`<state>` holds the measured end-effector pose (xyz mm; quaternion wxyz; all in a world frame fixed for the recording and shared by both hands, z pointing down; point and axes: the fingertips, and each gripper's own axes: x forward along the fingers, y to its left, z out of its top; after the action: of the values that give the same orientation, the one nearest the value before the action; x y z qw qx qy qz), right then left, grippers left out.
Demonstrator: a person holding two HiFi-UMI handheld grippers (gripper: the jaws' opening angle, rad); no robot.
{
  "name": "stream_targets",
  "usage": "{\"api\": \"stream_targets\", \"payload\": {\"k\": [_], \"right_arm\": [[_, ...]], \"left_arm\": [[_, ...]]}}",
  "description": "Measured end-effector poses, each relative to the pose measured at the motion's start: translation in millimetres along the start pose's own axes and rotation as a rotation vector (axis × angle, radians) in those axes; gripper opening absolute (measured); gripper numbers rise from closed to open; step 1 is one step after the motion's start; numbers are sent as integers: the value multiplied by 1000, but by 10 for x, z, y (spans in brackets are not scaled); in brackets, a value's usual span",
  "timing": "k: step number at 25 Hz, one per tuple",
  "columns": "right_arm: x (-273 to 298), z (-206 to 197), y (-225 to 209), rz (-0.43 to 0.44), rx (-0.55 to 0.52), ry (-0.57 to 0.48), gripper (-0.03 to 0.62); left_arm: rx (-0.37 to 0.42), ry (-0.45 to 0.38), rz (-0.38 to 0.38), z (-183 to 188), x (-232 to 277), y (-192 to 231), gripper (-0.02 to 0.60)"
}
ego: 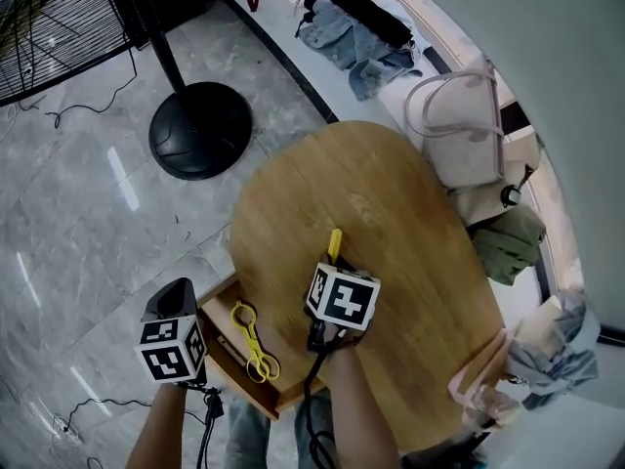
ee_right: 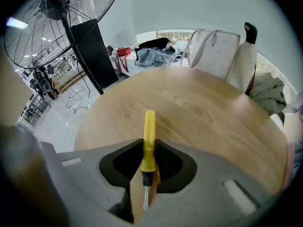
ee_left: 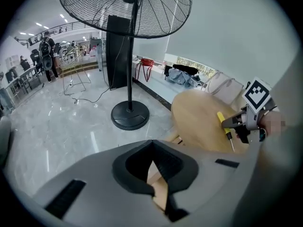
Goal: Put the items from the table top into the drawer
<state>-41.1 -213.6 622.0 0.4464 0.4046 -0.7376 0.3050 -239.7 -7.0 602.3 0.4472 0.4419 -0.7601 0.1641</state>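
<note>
A yellow-handled screwdriver [ego: 335,244] lies on the round wooden table [ego: 391,203], near its front left edge. My right gripper [ego: 330,262] is down over it, and in the right gripper view the fingers sit against both sides of the handle [ee_right: 148,145], with the metal shaft toward the camera. My left gripper [ego: 174,301] hangs off the table's left side, beside the open wooden drawer [ego: 223,322]. Its jaws meet at the tips with nothing between them [ee_left: 151,150]. A yellow-handled tool [ego: 254,345] lies in the drawer.
A standing fan's black base [ego: 200,130] sits on the marble floor beyond the table. A pale handbag [ego: 459,125], a green garment [ego: 508,242] and other clothes [ego: 356,32] lie along the ledge to the right. Cables trail from both grippers.
</note>
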Motion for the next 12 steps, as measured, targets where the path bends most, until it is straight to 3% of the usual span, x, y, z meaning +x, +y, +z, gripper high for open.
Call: {"api": "stream_targets", "payload": {"k": [12], "right_arm": [[-217, -82, 69, 22, -25, -23, 81]], "left_arm": [[-18, -21, 9, -145, -182, 77, -5]]}}
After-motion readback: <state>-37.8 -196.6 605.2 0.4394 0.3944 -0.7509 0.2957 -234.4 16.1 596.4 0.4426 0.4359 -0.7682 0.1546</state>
